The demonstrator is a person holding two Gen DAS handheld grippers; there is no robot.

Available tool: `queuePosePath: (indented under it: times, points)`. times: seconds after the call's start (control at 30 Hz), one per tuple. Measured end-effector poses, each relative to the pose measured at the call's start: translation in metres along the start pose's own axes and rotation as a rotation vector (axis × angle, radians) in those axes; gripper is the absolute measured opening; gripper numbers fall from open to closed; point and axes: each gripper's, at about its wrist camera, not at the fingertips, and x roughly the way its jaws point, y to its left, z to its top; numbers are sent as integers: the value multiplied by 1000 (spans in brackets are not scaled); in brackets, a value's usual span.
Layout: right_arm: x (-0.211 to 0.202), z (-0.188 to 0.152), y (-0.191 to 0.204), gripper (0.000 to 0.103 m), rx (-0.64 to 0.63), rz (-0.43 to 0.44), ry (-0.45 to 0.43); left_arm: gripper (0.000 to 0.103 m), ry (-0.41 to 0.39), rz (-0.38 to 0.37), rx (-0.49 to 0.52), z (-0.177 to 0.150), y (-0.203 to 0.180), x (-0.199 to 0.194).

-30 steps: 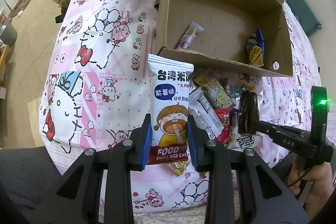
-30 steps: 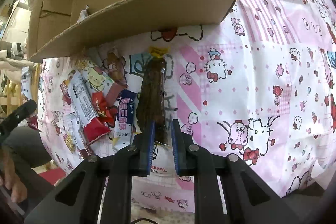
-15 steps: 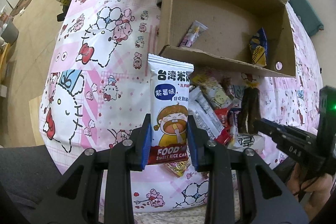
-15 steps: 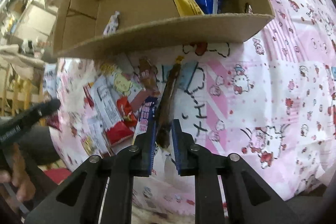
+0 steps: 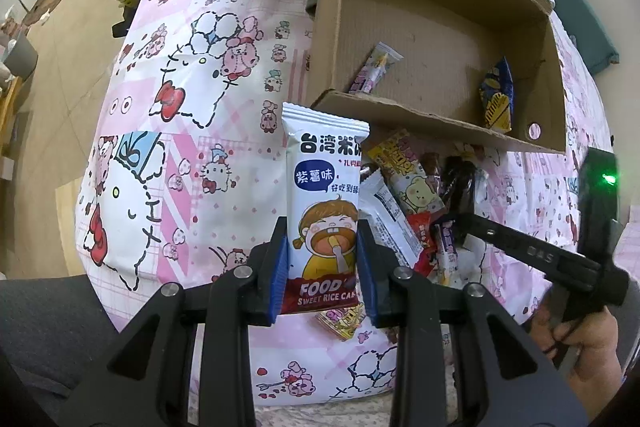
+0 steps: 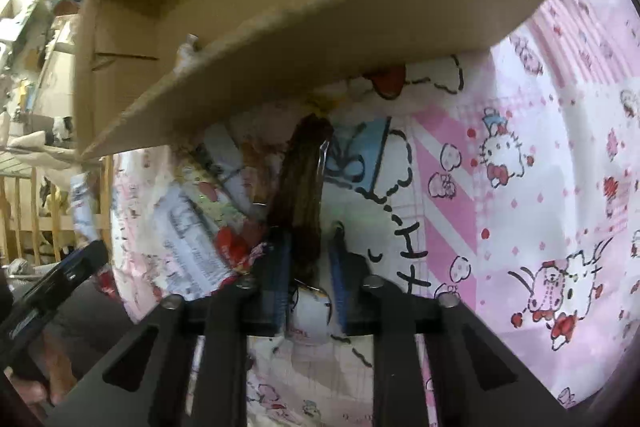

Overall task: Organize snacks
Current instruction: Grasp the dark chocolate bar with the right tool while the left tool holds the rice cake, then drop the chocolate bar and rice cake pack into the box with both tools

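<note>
Sweet rice cake packet (image 5: pixel 324 211), white with a cartoon child, upright and pinched at its lower half between the blue pads of the left claw (image 5: pixel 322 269). Dark brown snack stick (image 6: pixel 300 203) in a clear wrapper between the narrow-set pads of the right claw (image 6: pixel 310 267), jaws just closing further on it, stick reaching away from the fingertips toward the cardboard box (image 5: pixel 436 23). Box just beyond both claws, open-topped, a slim pale-wrapped snack (image 5: pixel 374 69) and a blue-and-yellow packet (image 5: pixel 496 95) lying inside. Loose snack pile (image 5: pixel 404 203) between the box's near wall and the left claw, right of the held packet. Everything on a pink cartoon-print bed sheet (image 5: pixel 192 131). Person's hand (image 5: pixel 580 343) on the right claw's handle, low at the left view's right edge.
</note>
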Motion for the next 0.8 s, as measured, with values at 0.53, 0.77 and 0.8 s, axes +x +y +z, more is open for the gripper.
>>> queuePosePath:
  times: [0.53,0.77,0.8]
  points:
    - [-88,-44,14,0,-30,66,-163,27,-40,6,24,-3,-5,-11]
    - [-125,-51,25,0,-54,148,-227,27,-120,-30,44,-4,-8,-48]
    - [-133,-49,26,0,-60,156,-242,27,-132,-37,44,0,-9,-54]
